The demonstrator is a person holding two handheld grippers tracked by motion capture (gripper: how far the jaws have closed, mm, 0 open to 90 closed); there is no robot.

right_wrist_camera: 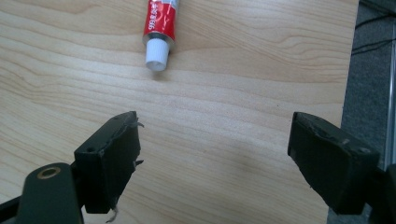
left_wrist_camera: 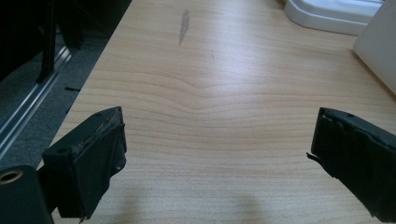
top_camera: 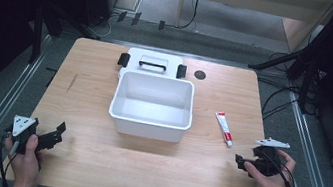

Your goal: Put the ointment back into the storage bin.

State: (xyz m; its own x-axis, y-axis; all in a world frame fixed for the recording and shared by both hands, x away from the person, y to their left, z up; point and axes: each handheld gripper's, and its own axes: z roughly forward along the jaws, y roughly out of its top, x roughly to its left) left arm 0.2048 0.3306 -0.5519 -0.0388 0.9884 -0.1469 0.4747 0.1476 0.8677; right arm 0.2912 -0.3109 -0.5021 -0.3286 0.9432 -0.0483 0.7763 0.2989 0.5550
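1. Nothing is picked up yet; judging by the layout, the work is to put the tube into the bin, and every step of that is left.
2. The right claw is spread wide and holds nothing. In the right gripper view its jaws stand far apart over bare counter.
3. The tube lies flat on the counter just ahead of the right claw and a little toward its left jaw. Its white cap points back at the claw, and the red and white body runs away from it. Claw and tube are apart, not touching.
4. The left claw is also spread and empty, hovering low over the counter's near left corner. The tube is well away from it, across the counter.
5. The bin sits ahead of both claws, between them, nearer the counter's far side. It is white, open-topped and looks empty; only its pale floor and walls show.
6. Touching or just behind the bin, farther from the claws, lies its lid, flat, with black clips at both ends and a handle in the middle.
7. What remains, as I judge it: close the right claw on the tube, lift, carry it over to the bin, let go. Perhaps the lid follows.
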